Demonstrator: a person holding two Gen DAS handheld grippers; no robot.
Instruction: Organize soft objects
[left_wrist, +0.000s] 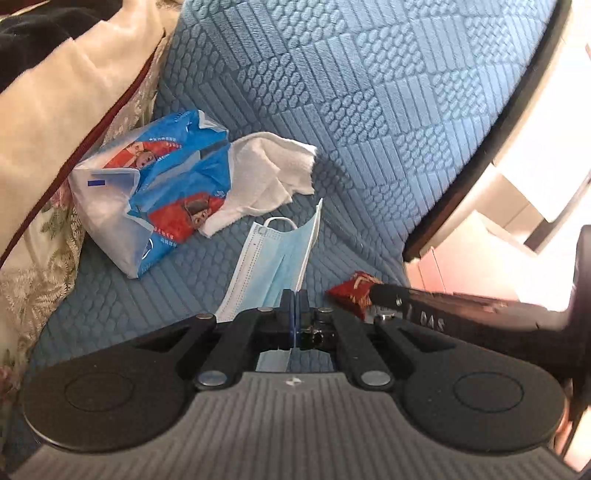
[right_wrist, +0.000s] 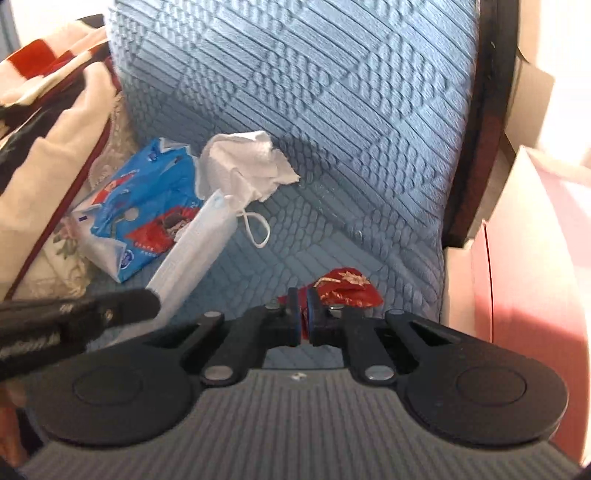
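My left gripper (left_wrist: 294, 295) is shut on a light blue face mask (left_wrist: 273, 254) and holds it upright over the blue sofa seat (left_wrist: 369, 129). The mask also shows in the right wrist view (right_wrist: 195, 251), with its ear loop hanging. My right gripper (right_wrist: 303, 295) is shut on a small red pouch with gold print (right_wrist: 343, 290). The pouch shows in the left wrist view (left_wrist: 352, 291) beside the right gripper's finger. A blue tissue pack (left_wrist: 155, 195) with a white tissue (left_wrist: 266, 177) pulled out lies on the seat at the left.
A cream and floral cushion (left_wrist: 66, 129) leans at the left of the seat. The sofa's dark wooden arm (left_wrist: 491, 147) runs along the right. A pink box (right_wrist: 535, 240) stands beyond it. Striped fabric (right_wrist: 44, 74) lies at the far left.
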